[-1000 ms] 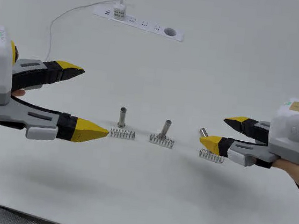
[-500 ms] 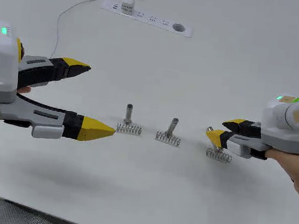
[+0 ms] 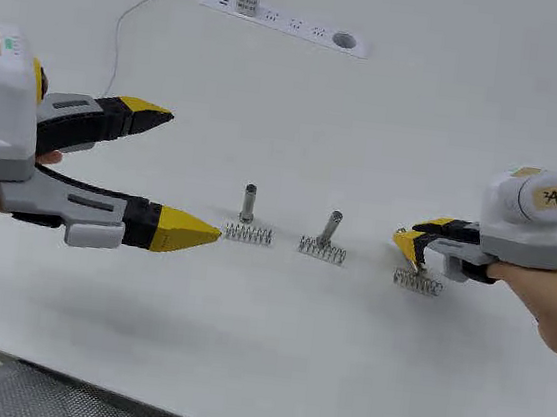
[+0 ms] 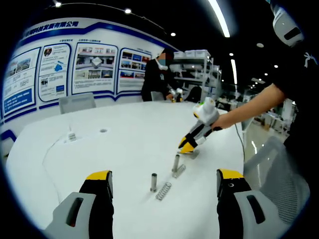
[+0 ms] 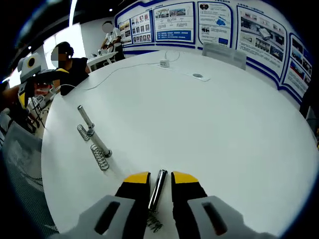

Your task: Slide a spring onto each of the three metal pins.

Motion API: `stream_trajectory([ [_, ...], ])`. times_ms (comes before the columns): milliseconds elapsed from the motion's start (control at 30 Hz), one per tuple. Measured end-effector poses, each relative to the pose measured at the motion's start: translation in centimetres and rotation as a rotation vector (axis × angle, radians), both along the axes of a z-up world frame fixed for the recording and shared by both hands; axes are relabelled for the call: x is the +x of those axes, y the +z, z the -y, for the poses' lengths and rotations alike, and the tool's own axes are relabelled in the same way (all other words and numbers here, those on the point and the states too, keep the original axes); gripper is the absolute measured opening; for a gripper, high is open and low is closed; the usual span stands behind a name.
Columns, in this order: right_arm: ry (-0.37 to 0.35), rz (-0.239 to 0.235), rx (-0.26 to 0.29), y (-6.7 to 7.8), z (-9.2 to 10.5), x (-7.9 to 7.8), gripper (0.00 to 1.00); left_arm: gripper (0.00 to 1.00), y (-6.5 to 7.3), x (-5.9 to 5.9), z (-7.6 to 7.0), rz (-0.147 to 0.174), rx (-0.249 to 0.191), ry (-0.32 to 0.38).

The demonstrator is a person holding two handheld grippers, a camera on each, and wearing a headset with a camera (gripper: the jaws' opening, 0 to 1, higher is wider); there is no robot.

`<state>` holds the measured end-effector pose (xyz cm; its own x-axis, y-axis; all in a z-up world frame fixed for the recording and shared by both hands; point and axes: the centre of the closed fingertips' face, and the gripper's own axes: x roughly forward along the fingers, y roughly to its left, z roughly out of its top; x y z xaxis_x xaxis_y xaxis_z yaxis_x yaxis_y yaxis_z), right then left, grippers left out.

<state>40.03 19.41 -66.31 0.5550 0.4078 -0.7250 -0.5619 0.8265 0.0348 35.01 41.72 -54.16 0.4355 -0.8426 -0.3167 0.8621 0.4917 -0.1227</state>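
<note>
Compared to a second ago, the right hand-held gripper (image 5: 160, 178) has pulled its jaws in from a wide spread to a slim gap, with the right pin (image 5: 158, 188) between the yellow tips. Can't tell if it's actually pinching it. The left hand-held gripper (image 3: 192, 172) is still wide open with nothing in it, off to the left of the row.

The left pin (image 3: 249, 203) and middle pin (image 3: 332, 228) stand upright on the smooth white table (image 3: 271, 359). They're shiny metal cylinders with a wider foot. The left spring (image 3: 248, 233), middle spring (image 3: 322, 251) and right spring (image 3: 418, 282) are thin wire coils lying on their sides, one just beside each pin.
</note>
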Motion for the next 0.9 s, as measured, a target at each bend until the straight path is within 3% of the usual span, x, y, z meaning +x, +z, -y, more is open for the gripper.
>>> stream_trajectory([
  [633,0.010,-0.043,-0.079,-1.0,-0.1,-0.1,0.11,0.86,0.1,0.1,-0.6,0.006,-0.004,0.019],
  [767,-0.051,-0.105,-0.052,-1.3,-0.1,-0.2,0.09,0.86,0.2,0.0,-0.6,0.008,-0.006,0.022],
  [900,-0.029,-0.118,-0.077,-1.5,-0.3,0.0,0.08,0.86,0.2,-0.2,-0.7,0.009,-0.007,0.025],
])
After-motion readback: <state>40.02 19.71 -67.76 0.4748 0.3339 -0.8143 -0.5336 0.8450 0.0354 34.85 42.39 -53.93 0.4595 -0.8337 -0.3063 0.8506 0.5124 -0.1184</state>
